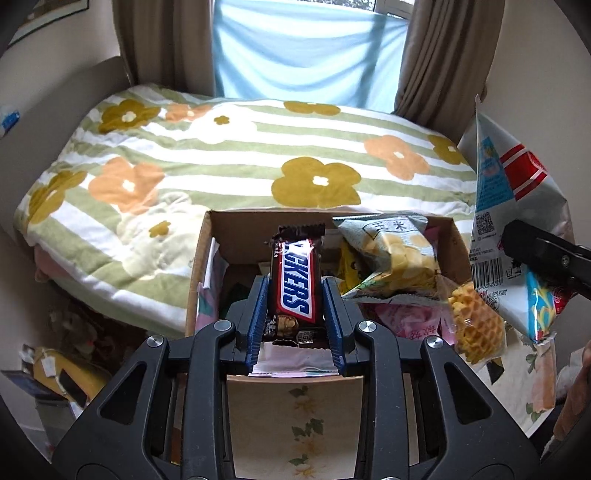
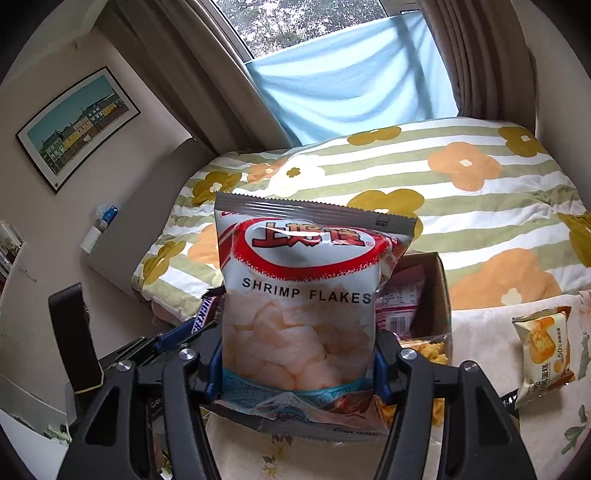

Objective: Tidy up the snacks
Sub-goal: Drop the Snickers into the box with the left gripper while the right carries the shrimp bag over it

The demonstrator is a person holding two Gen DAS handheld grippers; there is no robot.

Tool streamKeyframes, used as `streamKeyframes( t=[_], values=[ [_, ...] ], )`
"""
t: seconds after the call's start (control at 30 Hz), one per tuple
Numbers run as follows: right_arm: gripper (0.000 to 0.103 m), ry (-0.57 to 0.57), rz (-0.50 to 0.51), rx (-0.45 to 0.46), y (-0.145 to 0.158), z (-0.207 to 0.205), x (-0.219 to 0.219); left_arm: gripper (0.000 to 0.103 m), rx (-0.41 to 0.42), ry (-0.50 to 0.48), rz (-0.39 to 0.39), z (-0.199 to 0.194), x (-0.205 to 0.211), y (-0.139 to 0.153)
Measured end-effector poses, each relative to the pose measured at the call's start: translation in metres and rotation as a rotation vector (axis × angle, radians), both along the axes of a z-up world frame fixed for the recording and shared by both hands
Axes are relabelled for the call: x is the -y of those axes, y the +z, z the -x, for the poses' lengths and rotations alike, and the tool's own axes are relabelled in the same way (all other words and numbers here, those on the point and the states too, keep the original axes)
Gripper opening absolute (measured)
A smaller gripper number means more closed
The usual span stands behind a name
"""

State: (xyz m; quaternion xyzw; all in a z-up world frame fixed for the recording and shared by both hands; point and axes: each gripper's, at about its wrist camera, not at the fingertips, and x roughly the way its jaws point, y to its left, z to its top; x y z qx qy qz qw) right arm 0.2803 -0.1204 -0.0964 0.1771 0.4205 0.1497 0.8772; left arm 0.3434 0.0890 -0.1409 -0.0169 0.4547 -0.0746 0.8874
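Cardboard box (image 1: pixel 448 236) lies under both down-tilted grippers, fingers clamping Snickers bar (image 1: pixel 293 280) and shrimp flakes bag (image 2: pixel 301 314).

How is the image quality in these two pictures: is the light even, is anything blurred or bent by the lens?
Left wrist view: the Snickers bar is sharp with a little glare on its wrapper; the bed edge curves from fisheye distortion. Right wrist view: the window is bright and washed out, the shrimp flakes bag is clear with glare on its logo, and the corners are black.
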Motion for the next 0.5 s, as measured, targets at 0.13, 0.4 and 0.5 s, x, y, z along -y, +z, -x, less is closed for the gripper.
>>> streamKeyframes(
  t=[0.13, 0.4, 0.5],
  values=[
    [0.057, 0.002, 0.012, -0.015, -0.006, -0.01, -0.012, 0.028, -0.053, -0.02, -0.015, -0.008, -0.002, -0.023],
    [0.057, -0.022, 0.032, -0.047, -0.015, -0.019, -0.018, 0.103, -0.081, -0.046, -0.025, -0.002, -0.01, -0.039],
    [0.056, -0.024, 0.04, -0.057, -0.017, -0.021, -0.02, 0.103, -0.072, -0.039, -0.022, 0.002, -0.009, -0.043]
  ],
)
